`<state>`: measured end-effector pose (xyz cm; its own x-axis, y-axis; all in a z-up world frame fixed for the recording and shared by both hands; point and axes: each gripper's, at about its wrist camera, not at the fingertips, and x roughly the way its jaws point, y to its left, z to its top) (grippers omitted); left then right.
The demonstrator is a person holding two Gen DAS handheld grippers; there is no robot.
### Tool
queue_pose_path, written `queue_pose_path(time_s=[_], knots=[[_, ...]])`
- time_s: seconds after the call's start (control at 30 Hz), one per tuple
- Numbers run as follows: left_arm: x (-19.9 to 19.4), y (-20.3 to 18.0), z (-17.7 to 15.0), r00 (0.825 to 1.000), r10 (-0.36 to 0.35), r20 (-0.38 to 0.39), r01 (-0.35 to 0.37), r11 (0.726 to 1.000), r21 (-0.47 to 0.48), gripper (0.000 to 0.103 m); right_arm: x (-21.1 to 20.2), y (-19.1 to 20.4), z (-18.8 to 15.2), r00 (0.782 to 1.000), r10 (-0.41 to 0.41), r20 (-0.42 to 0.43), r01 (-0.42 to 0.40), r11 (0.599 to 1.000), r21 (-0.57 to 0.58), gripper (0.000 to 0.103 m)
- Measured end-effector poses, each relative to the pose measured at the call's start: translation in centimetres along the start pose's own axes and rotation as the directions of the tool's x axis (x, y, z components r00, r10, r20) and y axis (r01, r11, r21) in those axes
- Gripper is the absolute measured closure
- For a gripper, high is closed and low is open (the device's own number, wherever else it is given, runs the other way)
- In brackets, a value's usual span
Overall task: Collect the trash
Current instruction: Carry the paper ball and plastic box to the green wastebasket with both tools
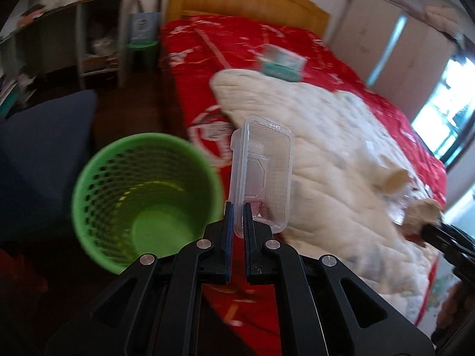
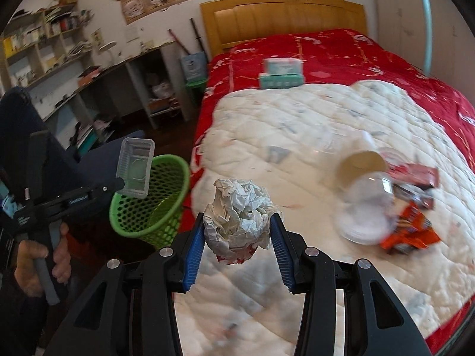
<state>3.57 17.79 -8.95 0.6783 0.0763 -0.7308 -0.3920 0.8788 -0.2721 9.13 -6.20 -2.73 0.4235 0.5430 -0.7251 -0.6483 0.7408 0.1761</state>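
Note:
My left gripper point(image 1: 237, 207) is shut on the rim of a clear plastic tray point(image 1: 262, 172) and holds it upright in the air, just right of the green mesh bin point(image 1: 142, 195) on the floor by the bed. In the right wrist view the left gripper point(image 2: 120, 184) holds the tray point(image 2: 135, 167) over the bin's point(image 2: 151, 198) rim. My right gripper point(image 2: 239, 222) is shut on a crumpled white paper ball point(image 2: 237, 219) above the white quilt point(image 2: 311, 136). A paper cup point(image 2: 360, 163), a clear plastic lid point(image 2: 365, 210), an orange wrapper point(image 2: 409, 231) and a red packet point(image 2: 415, 176) lie on the quilt to the right.
A teal tissue box point(image 2: 282, 72) sits on the red bedspread point(image 2: 341, 53) near the wooden headboard point(image 2: 282, 14). A dark blue chair point(image 1: 44, 154) stands left of the bin. A desk and cluttered shelves point(image 2: 53, 59) line the left wall.

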Motion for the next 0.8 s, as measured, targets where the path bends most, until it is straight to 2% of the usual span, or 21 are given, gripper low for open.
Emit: queue_pose_path(time_s=[0.17, 0.4, 0.47, 0.53, 0.8], knots=[[1.9, 4.4, 0.7, 0.996, 0.086, -0.036, -0.088, 0.994, -0.066, 0.098, 2.1, 2.3, 0.8, 0.999, 0.029, -0.028, -0.029, 0.999, -0.035, 0.060], [3.5, 8.0, 0.3, 0.989, 0.131, -0.072, -0.139, 0.983, -0.120, 0.096, 4.5, 4.5, 1.5, 0.997, 0.054, -0.060, -0.058, 0.996, -0.070, 0.060], [3.5, 8.8, 0.1, 0.989, 0.127, -0.079, -0.137, 0.981, -0.141, 0.091, 5.1, 5.2, 1.8, 0.996, 0.061, -0.066, -0.067, 0.994, -0.081, 0.060], [3.3, 9.2, -0.1, 0.988, 0.134, -0.080, -0.145, 0.977, -0.156, 0.074, 5.6, 5.7, 2.0, 0.995, 0.071, -0.070, -0.077, 0.993, -0.090, 0.060], [0.0, 10.5, -0.8, 0.982, 0.184, -0.037, -0.188, 0.964, -0.189, 0.068, 7.8, 8.6, 3.2, 0.989, 0.120, -0.087, -0.131, 0.983, -0.131, 0.060]])
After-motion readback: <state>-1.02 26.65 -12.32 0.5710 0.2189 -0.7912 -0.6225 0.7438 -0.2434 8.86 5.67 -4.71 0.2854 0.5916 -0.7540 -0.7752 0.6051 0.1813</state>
